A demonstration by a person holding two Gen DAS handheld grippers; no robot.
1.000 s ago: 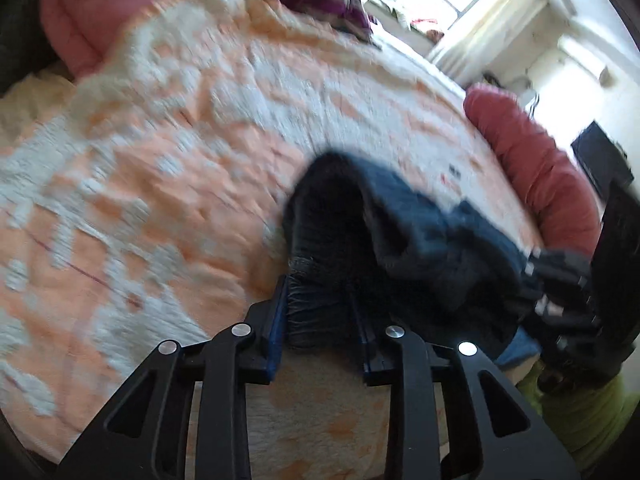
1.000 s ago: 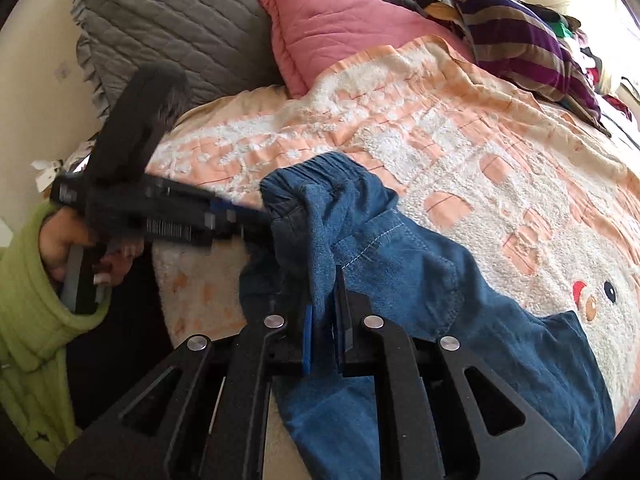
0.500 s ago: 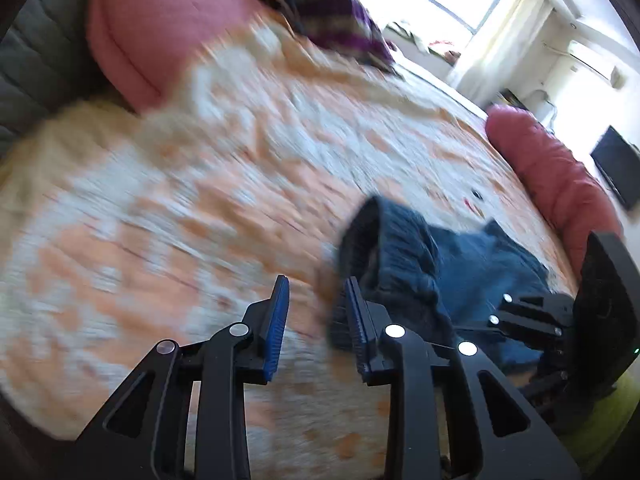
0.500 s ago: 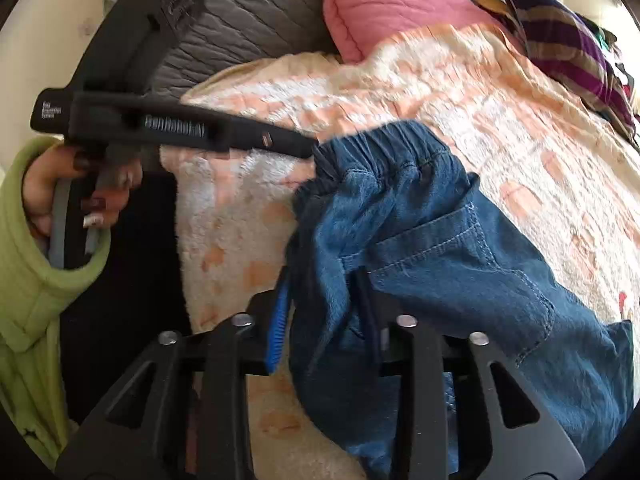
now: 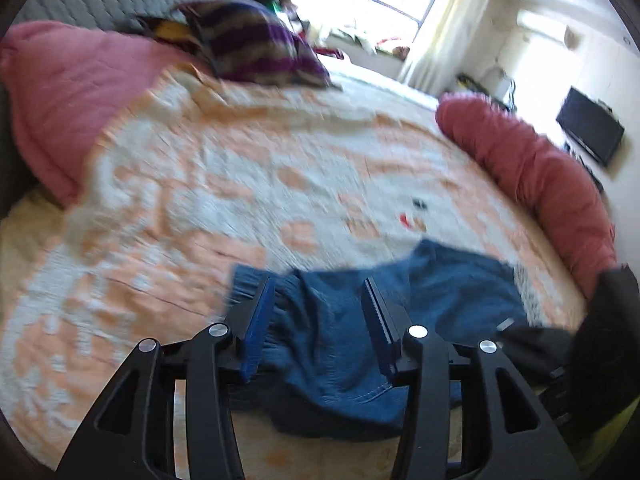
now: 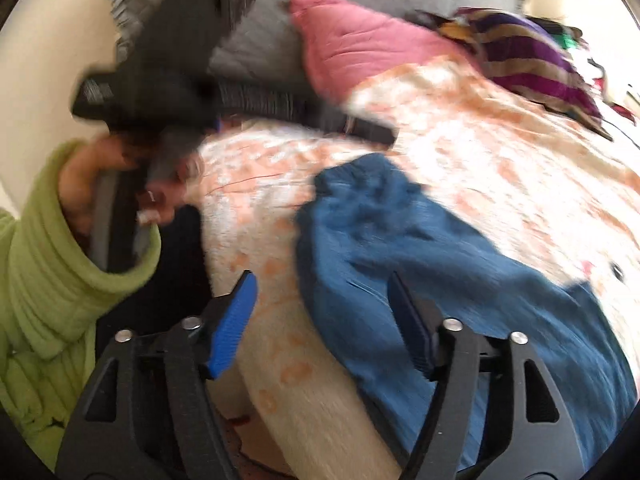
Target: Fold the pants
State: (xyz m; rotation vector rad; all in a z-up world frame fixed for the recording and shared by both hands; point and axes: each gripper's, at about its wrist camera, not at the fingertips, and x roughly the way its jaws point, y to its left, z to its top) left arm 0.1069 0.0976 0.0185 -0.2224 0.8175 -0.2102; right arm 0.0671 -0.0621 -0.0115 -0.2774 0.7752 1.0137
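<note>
Bed blanket [image 5: 208,168]: fuzzy peach-and-cream pile, soft underlay, so press folds down flat. Denim pants [image 6: 420,264] lie crumpled on it near the bed's near edge, elastic gathered waistband [image 5: 248,280] bunched, legs trailing off right. Judgement: spread and flatten first, then grip waistband corners, not mid-fabric. Left gripper [image 5: 320,320]: jaws apart, over the waist, holding nothing. Right gripper [image 6: 324,312]: jaws apart, empty, straddling the pants' edge.
</note>
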